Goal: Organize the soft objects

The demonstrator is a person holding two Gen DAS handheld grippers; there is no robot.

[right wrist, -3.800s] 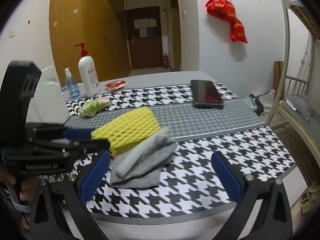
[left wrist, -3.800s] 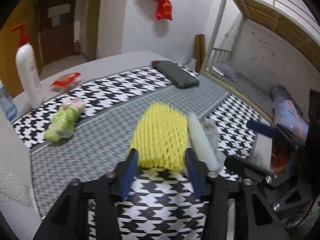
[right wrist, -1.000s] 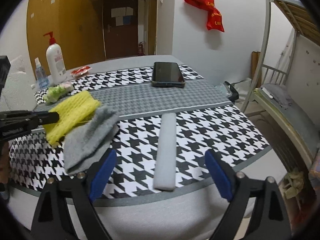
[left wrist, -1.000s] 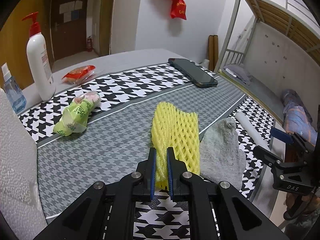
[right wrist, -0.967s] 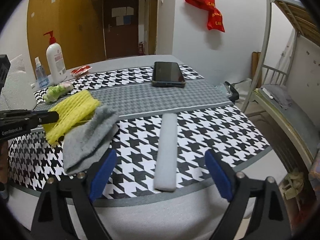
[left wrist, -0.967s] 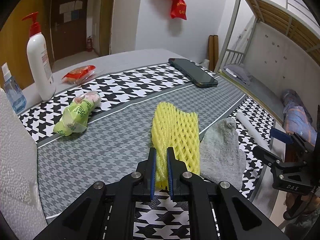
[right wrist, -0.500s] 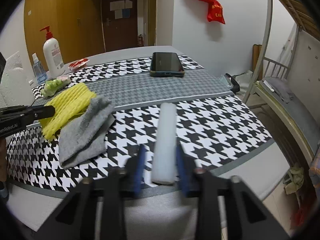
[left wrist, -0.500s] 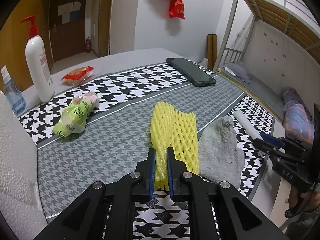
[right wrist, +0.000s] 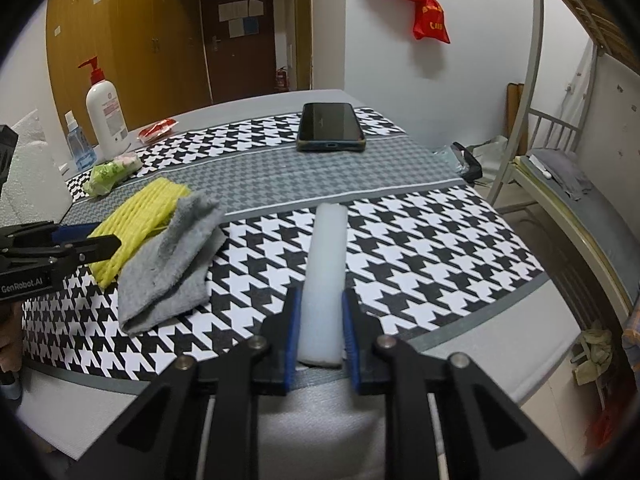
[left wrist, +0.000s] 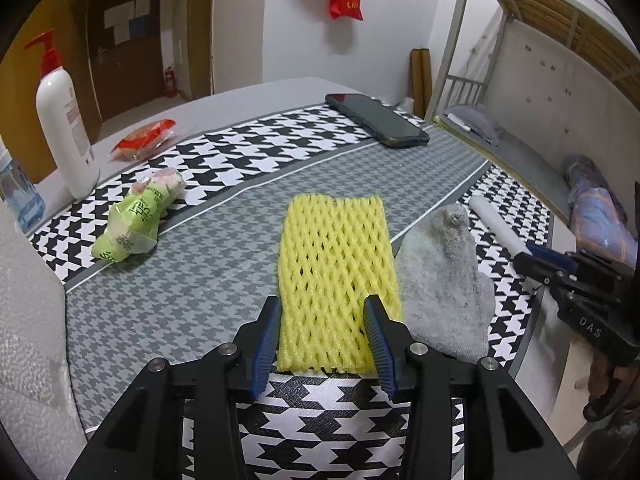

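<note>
Pinching white foam strip [right wrist: 325, 264] in right gripper [right wrist: 320, 332] jaws, left gripper [left wrist: 322, 340] jaws spread around laid-flat yellow foam net [left wrist: 336, 276], gray cloth [left wrist: 444, 284] unsorted.

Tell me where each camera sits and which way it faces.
Left wrist: rides the left tool, looking along its open fingers over the yellow foam net toward the phone; own black arms show.
Right wrist: rides the right tool, looking along the white foam strip it clamps toward the door; own arms show.
Shared: net, grey cloth, phone, lotion bottle; each sees the other tool.
</note>
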